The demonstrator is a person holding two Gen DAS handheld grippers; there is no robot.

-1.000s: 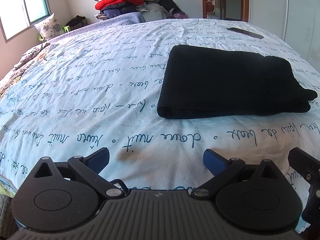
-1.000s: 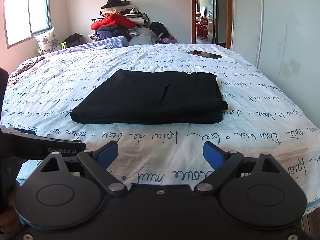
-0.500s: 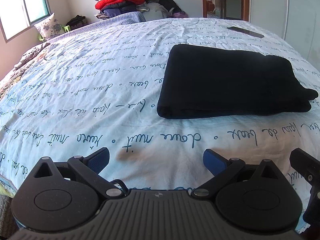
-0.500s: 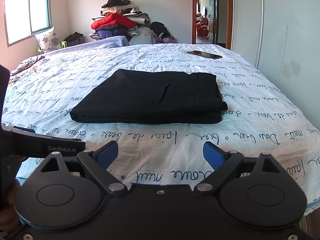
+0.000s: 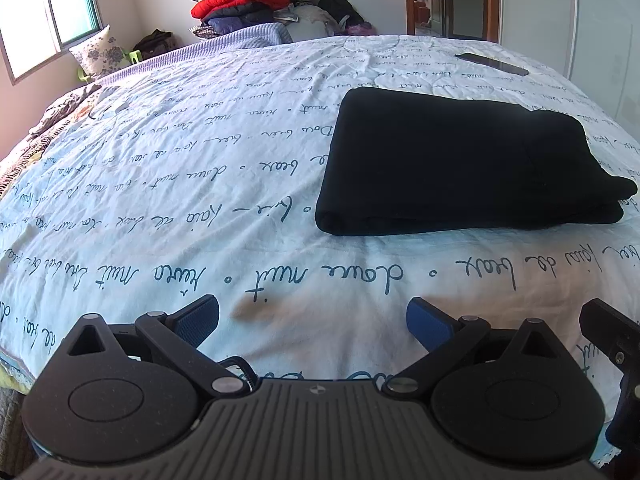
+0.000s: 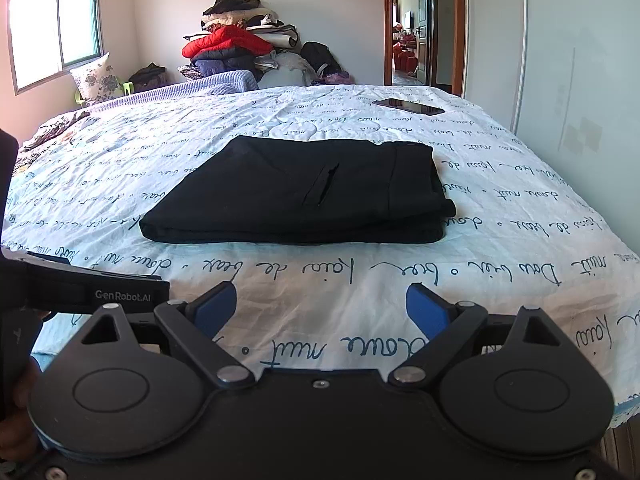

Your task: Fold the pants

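Black, matte and soft-looking, the pants (image 6: 296,192) lie folded into a thick rectangle on the bed (image 6: 520,248), layered edges stacked at the near side and one corner at the right bulging out a little. A slit pocket shows as a thin line on the top face. From the left wrist view the same bundle (image 5: 460,160) sits off to the right, its near fold rounded and plump.

Under it spreads a white quilted cover printed with looping dark-blue script, lightly creased all over. Both tools hang at the near edge of the bed, well short of the cloth and holding nothing. The left gripper (image 5: 312,316) has its jaws spread wide — blue rubbery pads on black angular linkages, with round smooth discs at each side of a ribbed grey body. The right gripper (image 6: 320,304) stands likewise parted, blue pads apart over the printed cover, its housing flat and dark with small screws.

Farther up the bed lies a flat, glossy dark phone (image 6: 408,107). Beyond the far edge rises a pile of clothes (image 6: 240,46) — puffy red on top of navy, with pale folded pieces above. A flowered pillow (image 6: 96,78) leans under the window (image 6: 56,28), and an open wooden-framed doorway (image 6: 420,24) shows at right beside a smooth white wardrobe panel.
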